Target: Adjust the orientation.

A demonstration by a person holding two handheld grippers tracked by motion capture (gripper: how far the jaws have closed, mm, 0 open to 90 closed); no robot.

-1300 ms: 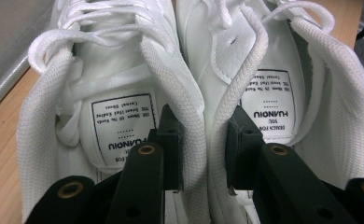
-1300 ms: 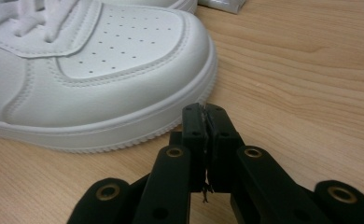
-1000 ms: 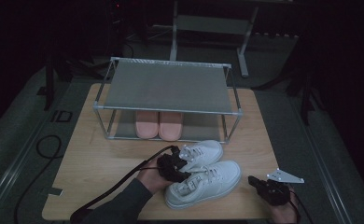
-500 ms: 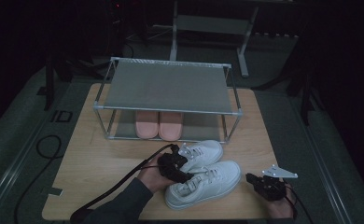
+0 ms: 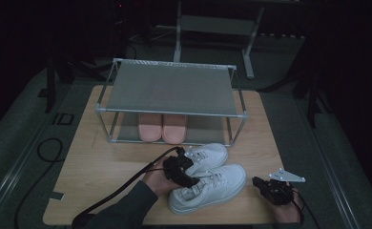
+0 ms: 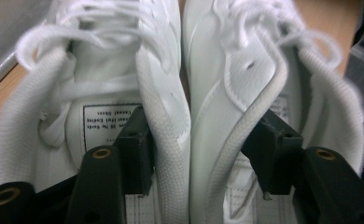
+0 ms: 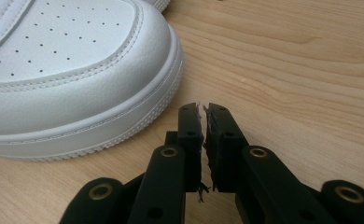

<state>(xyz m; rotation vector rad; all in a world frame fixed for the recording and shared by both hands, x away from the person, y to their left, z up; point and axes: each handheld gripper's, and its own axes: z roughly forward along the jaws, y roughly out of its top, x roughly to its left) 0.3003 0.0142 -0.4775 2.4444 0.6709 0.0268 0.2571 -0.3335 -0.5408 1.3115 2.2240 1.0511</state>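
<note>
Now my left hand-held gripper [image 6: 194,154] has just been opening, jaws straddling the touching inner collars of the white sneakers [image 5: 208,177] on the desk [image 5: 98,167]; my right hand-held gripper [image 7: 203,116] is clenched empty beside a toe

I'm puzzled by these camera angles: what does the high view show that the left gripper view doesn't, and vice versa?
The high view adds the rack with pink slippers under it, and the shut right gripper beside the white sneakers. The left gripper view adds a printed label inside one sneaker and the left gripper's fingers, which have just been opening, one in each shoe. Both share the sneakers, left gripper and wooden table.
</note>
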